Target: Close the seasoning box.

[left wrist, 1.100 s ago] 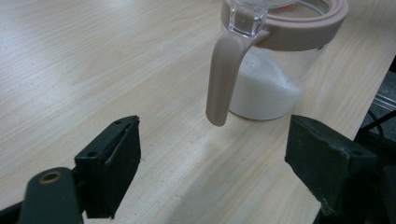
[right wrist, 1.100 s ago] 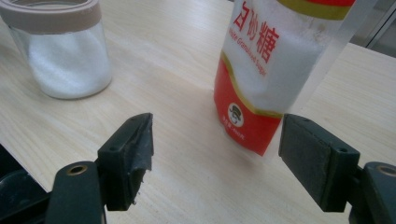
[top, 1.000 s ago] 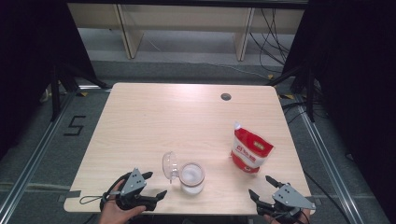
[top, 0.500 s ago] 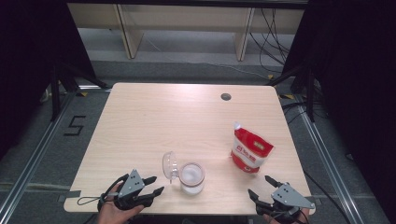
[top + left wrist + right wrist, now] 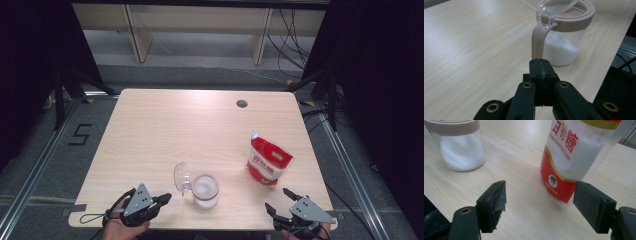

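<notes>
The left gripper (image 5: 162, 199) sits at the near left edge of the table, held in a person's hand (image 5: 117, 227). Its two black jaws have just been closing and now meet pad to pad, with nothing between them; the left gripper view shows the pads pressed together along one thin seam. The tips point at a clear jar (image 5: 562, 42), just short of its beige handle strap (image 5: 537, 42) and not touching it.

The jar stands upright near the table's front edge, between the two grippers. It holds white granules in its lower part. A beige ring (image 5: 576, 21) runs around its mouth, and its clear lid (image 5: 181, 177) is flipped open, standing up on the jar's left side in the high view.

The right gripper (image 5: 280, 200) rests at the near right corner of the table, jaws spread wide and holding nothing. In the right gripper view its pads frame the lower part of a red and white sugar bag (image 5: 576, 152), which stands upright beyond them, apart from the pads. The bag is to the right of the jar, well apart from it.

The light wooden table (image 5: 190, 125) has a small dark round hole (image 5: 242, 103) near its far edge.
</notes>
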`<state>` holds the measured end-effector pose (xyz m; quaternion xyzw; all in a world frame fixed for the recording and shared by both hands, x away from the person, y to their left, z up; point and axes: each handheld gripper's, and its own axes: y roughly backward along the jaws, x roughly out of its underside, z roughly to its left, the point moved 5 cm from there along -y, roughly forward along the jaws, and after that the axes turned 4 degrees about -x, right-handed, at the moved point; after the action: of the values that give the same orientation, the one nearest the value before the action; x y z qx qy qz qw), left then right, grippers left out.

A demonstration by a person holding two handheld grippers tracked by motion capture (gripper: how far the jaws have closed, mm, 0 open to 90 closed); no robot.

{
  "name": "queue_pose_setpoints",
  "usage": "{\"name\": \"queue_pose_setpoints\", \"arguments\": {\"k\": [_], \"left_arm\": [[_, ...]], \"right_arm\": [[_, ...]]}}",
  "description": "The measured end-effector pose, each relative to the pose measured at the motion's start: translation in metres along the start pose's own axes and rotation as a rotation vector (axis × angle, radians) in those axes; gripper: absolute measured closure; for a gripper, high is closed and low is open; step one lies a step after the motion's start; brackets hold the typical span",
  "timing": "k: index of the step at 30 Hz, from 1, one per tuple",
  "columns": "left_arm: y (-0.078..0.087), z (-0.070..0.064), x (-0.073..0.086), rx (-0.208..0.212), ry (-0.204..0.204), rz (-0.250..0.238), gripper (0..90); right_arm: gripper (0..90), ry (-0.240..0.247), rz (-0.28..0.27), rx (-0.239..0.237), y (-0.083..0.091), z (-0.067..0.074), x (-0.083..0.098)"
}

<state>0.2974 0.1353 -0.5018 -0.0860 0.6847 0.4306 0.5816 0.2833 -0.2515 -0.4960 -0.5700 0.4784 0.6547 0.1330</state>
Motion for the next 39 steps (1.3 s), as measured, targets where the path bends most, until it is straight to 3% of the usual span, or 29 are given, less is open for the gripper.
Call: {"name": "queue_pose_setpoints", "arguments": {"k": [1, 4, 5, 7, 9, 10, 12, 13, 15, 16, 17, 21, 24, 27, 29, 32, 33, 34, 35, 37, 39], "left_arm": [[0.001, 0.002, -0.003, -0.006, -0.04, -0.012, 89.4], [0.0, 0.002, -0.004, -0.006, -0.023, -0.025, 89.4], [0.001, 0.002, -0.004, -0.001, -0.016, -0.02, 89.4], [0.002, 0.004, -0.006, -0.011, -0.024, -0.024, 89.4], [0.002, 0.003, -0.007, -0.004, -0.005, -0.037, 89.4], [0.002, 0.005, -0.009, -0.003, -0.039, -0.039, 89.4], [0.002, 0.005, -0.01, 0.007, -0.036, -0.034, 89.5], [0.001, 0.003, -0.01, 0.006, -0.005, -0.034, 89.5], [0.0, 0.004, -0.012, 0.008, -0.035, -0.037, 89.4], [0.0, 0.004, -0.012, 0.004, -0.039, -0.03, 89.5], [-0.001, 0.003, -0.013, 0.004, -0.018, -0.029, 89.5], [-0.003, 0.005, -0.017, 0.014, -0.053, -0.023, 89.5], [-0.006, 0.003, -0.019, 0.016, -0.011, -0.025, 89.5], [-0.006, 0.006, -0.022, 0.021, -0.035, -0.026, 89.4], [-0.007, 0.004, -0.024, 0.02, -0.014, -0.026, 89.4], [-0.007, 0.006, -0.027, 0.022, -0.036, -0.023, 89.4], [-0.008, 0.006, -0.028, 0.021, -0.033, -0.03, 89.3], [-0.007, 0.003, -0.028, 0.018, -0.01, -0.028, 89.3], [-0.007, 0.003, -0.029, 0.018, -0.03, -0.035, 89.3], [-0.004, 0.003, -0.032, 0.012, -0.023, -0.034, 89.3], [-0.005, 0.003, -0.034, 0.018, -0.03, -0.041, 89.3]], "right_arm": [[27.3, 0.002, -0.002, 0.001, 0.0, 0.0, 0.0], [27.3, 0.003, -0.005, 0.006, 0.0, 0.0, 0.0], [27.3, -0.02, 0.003, -0.01, 0.0, 0.002, 0.0], [27.3, -0.027, 0.004, -0.02, -0.001, 0.003, 0.001], [27.3, -0.018, 0.008, -0.005, 0.0, 0.002, 0.0], [27.3, -0.015, 0.005, -0.003, 0.0, 0.002, 0.0], [27.3, -0.016, 0.004, -0.019, -0.001, 0.002, 0.0], [27.3, -0.011, 0.003, -0.015, -0.001, 0.002, 0.001], [27.3, -0.03, 0.002, -0.022, -0.001, 0.003, 0.0], [27.3, -0.013, 0.004, -0.006, 0.0, 0.001, 0.0], [27.3, -0.004, 0.003, -0.01, 0.0, 0.001, 0.0], [27.3, -0.01, 0.003, -0.016, -0.002, 0.002, 0.001], [27.3, -0.007, 0.009, -0.012, -0.001, 0.002, 0.001], [27.5, -0.002, 0.011, -0.015, -0.001, 0.002, 0.001], [27.5, -0.003, 0.011, -0.014, -0.001, 0.002, 0.001], [27.5, 0.015, -0.002, 0.004, -0.002, 0.0, 0.0], [27.5, -0.012, 0.012, -0.01, -0.001, 0.002, 0.001], [27.5, -0.012, 0.012, -0.01, -0.001, 0.002, 0.001], [27.5, 0.017, -0.001, 0.006, -0.001, 0.0, 0.0], [27.5, -0.002, 0.008, -0.019, -0.003, 0.002, 0.001], [27.6, 0.001, 0.012, -0.015, -0.002, 0.002, 0.001]]}}
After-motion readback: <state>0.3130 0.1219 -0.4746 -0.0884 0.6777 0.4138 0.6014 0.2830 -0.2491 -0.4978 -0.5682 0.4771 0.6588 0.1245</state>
